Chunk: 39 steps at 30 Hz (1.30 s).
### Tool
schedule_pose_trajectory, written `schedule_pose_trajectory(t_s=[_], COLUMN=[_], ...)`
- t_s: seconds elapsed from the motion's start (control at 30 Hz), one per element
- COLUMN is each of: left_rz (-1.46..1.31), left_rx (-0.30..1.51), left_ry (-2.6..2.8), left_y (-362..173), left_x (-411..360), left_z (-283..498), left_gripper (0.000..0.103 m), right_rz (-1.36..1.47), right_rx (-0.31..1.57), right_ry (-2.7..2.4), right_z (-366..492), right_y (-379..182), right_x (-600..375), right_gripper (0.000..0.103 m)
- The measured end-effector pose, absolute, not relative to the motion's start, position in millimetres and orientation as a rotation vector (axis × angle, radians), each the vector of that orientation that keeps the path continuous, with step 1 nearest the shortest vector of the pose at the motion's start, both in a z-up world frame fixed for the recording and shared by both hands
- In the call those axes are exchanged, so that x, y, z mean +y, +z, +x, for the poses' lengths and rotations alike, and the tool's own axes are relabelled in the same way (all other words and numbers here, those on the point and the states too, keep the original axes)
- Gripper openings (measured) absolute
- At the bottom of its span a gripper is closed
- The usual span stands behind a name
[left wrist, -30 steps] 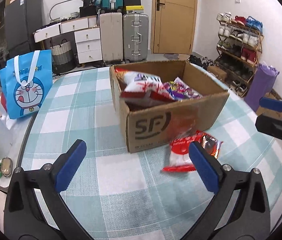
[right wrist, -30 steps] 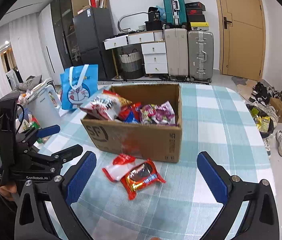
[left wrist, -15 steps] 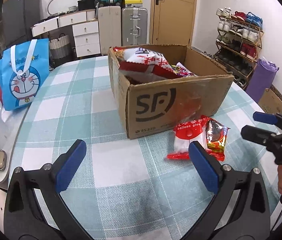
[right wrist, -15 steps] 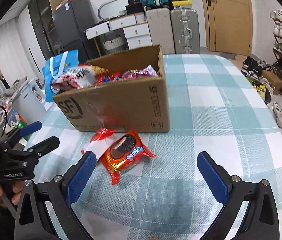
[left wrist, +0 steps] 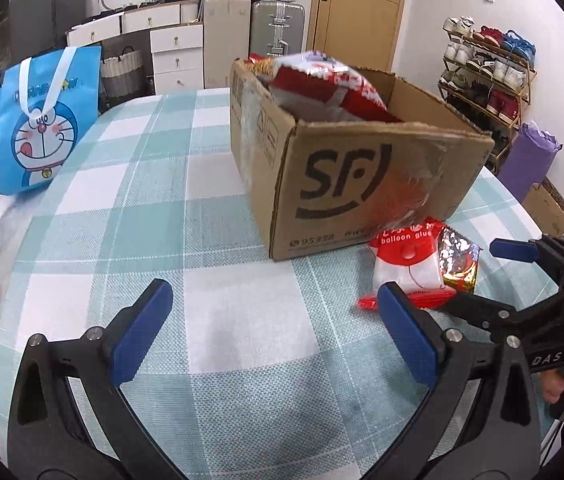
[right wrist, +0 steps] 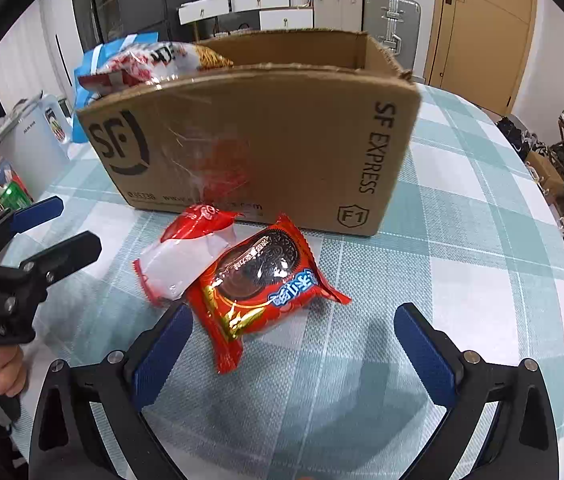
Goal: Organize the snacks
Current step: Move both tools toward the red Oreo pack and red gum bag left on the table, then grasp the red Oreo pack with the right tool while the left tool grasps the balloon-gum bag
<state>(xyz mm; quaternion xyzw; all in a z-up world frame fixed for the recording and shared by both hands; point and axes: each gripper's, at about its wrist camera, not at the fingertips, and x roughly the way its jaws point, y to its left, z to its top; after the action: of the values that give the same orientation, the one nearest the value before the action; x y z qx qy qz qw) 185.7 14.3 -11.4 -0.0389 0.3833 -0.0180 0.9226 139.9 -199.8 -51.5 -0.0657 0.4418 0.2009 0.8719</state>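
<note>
Two loose snacks lie on the checked tabletop (right wrist: 461,280), just in front of the cardboard box (right wrist: 282,132), which already holds other packets. The red cookie packet (right wrist: 266,284) rests partly on top of the red-and-white packet (right wrist: 186,264), so the pair overlaps.

From the right tool (right wrist: 293,344), the cookie packet sits at about 11 o'clock, very near, with its lower tail reaching down between the two blue pads. Its long axis runs from roughly 7 o'clock to 1 o'clock in the right wrist view, slanted across the tool's opening and not square to it. The right tool's jaws stand wide apart and hold nothing.

The left tool (left wrist: 274,332) also has its jaws spread wide and empty. In its view the red-and-white packet (left wrist: 405,268) lies at about 1 o'clock, just beyond its right pad, with the cookie packet (left wrist: 457,260) behind it and mostly hidden.

The right tool looks the nearer and better placed of the two, judging by how the cookie packet's tail already enters its gap. Both tools are held low, angled down at the tabletop, each gripped by a hand at the frame edge. A small advance and a slight twist to square the pads across the packet's narrow width would likely suit the next grasp.
</note>
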Motion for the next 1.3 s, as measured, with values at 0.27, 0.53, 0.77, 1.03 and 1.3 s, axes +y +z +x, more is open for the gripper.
schedule_pose_trajectory(t_s=[0.27,0.53,0.77,1.03,1.3], left_rz=[-0.077,-0.087,-0.099,-0.104,-0.109], left_rx=[0.814,0.824,0.826,0.829,0.833], left_ry=[-0.049,-0.037,-0.032,-0.032,-0.029], left_y=[-19,-20,-21,-23,-24], left_x=[13,15,18,20,21], left_z=[190,193,194,195,195], left_gripper=[0.102,0.102,0.102,0.102,0.102], right_rz=[-0.181,-0.179,-0.182,-0.224,-0.245], right_rx=[0.931,0.927,0.913,0.872,0.848], right_ry=[0.414,0.43,0.454,0.505,0.512], right_z=[155,159,155,141,119], right_y=[-64,-67,-60,-55,-52], right_x=[-188,-182,-189,-181,-181], right_gripper=[0.103,0.102,0.094,0.068,0.052])
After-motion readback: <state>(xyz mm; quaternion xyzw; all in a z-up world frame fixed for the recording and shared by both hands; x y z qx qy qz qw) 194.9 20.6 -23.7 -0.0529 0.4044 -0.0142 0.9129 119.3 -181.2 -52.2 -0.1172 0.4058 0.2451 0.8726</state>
